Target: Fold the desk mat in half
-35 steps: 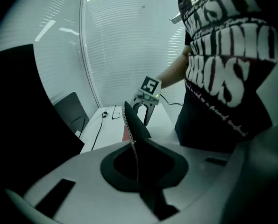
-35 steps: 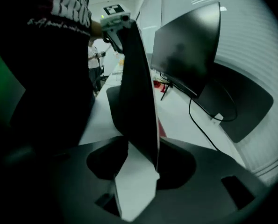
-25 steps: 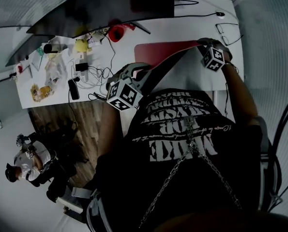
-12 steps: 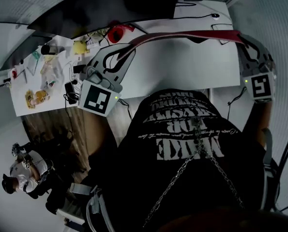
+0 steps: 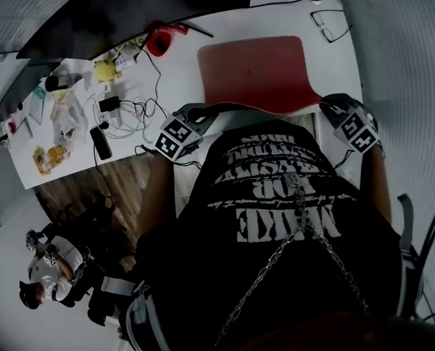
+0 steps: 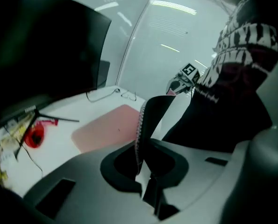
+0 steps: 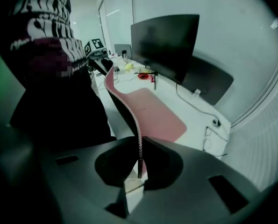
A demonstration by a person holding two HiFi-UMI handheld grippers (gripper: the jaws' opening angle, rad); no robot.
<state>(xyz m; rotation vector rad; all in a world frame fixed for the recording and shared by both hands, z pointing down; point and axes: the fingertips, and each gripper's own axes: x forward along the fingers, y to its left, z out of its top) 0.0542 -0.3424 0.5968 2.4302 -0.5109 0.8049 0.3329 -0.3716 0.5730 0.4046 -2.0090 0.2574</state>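
Left claw (image 6: 141,169) and right claw (image 7: 139,164) each clamp a near corner of the desk mat (image 5: 257,72). Its far edge lies straight ahead.

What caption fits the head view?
Left gripper and right gripper pinch the red rectangular desk mat by its near edge.

shirt (image 5: 275,196): black, white lettering | chain (image 5: 316,243): metal links | left hand-held gripper (image 5: 199,112), right hand-held gripper (image 5: 328,104): grey, square-marker cubes
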